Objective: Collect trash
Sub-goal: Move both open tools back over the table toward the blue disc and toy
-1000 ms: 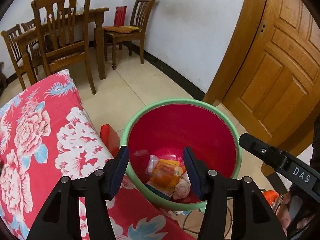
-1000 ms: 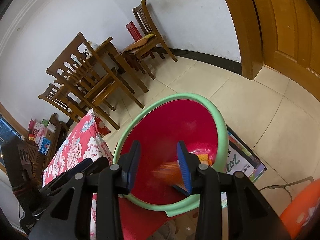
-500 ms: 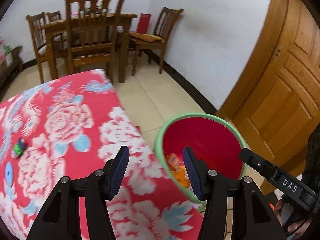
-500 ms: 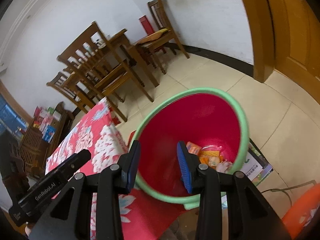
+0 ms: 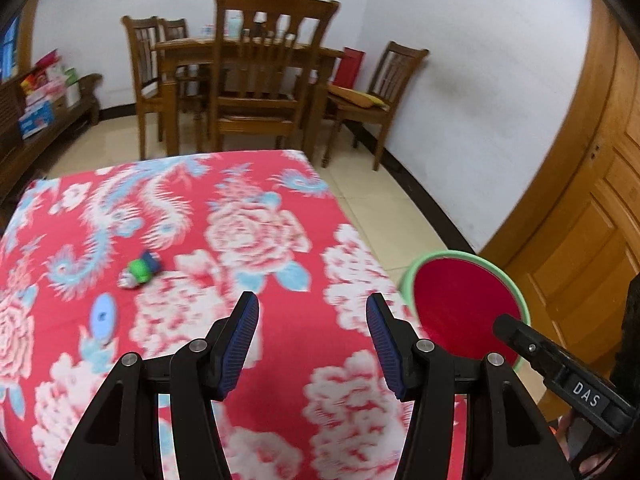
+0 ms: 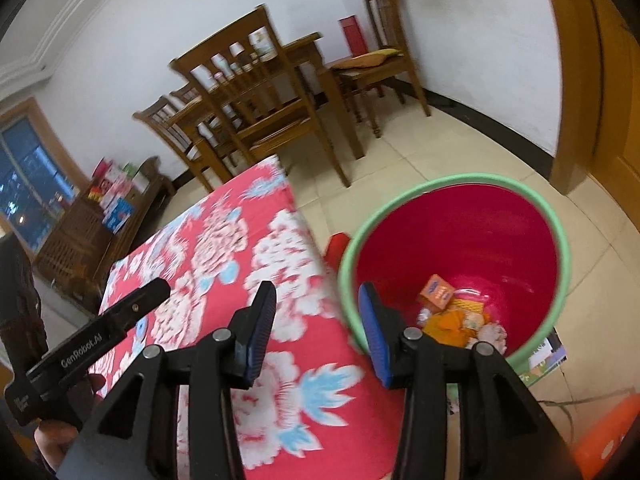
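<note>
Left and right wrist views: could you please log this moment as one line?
left gripper: open, empty | right gripper: opening, empty | bin: holds wrappers | tablecloth: green-and-blue scrap remaining

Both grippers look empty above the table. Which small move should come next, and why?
Probably move the left gripper forward and left toward the small green and blue piece of trash on the flowered tablecloth. Its jaws are open and hold nothing, and that piece lies outside the red bin, which already holds wrappers.

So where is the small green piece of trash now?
In the left wrist view, the green trash lies on the red flowered cloth, at the left, beside a blue disc.
</note>
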Demonstrator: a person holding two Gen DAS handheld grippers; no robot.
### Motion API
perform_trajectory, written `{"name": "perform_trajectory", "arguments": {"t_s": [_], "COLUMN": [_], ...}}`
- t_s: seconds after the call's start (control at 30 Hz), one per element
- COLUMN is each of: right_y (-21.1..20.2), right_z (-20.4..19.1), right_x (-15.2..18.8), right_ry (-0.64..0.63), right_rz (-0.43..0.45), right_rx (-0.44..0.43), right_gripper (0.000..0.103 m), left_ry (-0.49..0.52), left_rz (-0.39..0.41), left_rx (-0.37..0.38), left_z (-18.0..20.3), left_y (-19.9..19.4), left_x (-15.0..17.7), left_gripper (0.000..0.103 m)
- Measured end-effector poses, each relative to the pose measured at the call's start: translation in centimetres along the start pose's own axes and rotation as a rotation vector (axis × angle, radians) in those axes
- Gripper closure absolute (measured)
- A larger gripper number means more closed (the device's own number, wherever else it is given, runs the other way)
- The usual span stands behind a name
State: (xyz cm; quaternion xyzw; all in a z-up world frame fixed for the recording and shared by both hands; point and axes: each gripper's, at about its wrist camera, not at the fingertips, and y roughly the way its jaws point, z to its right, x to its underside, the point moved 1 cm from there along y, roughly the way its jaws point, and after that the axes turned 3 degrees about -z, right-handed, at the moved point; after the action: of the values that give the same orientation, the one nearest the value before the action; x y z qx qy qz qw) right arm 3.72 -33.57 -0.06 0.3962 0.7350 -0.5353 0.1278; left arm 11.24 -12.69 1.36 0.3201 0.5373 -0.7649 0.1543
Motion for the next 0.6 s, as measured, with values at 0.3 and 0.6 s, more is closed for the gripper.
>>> {"name": "perform_trajectory", "arguments": {"t_s": [0.3,0.6], "right_y": [1.4,3.2], "right_z": [-5.1,-9.0], "right_x": [0.6,1.7], "right_ry": [-0.112,-0.192], "right_rz": [-0.034,-0.078], "right_rx": [-0.035,-0.056], "right_gripper": [0.052,0.051], "left_ry": [-0.086,-0.148], "left_rz": [0.028,0.038], "left_rx": [-0.058,-0.133], "left_z": [-5.4,-10.3], "left_y": [-1.9,-2.8], "left_x": [0.3,0.7], "left_gripper": [0.046,0.046]}}
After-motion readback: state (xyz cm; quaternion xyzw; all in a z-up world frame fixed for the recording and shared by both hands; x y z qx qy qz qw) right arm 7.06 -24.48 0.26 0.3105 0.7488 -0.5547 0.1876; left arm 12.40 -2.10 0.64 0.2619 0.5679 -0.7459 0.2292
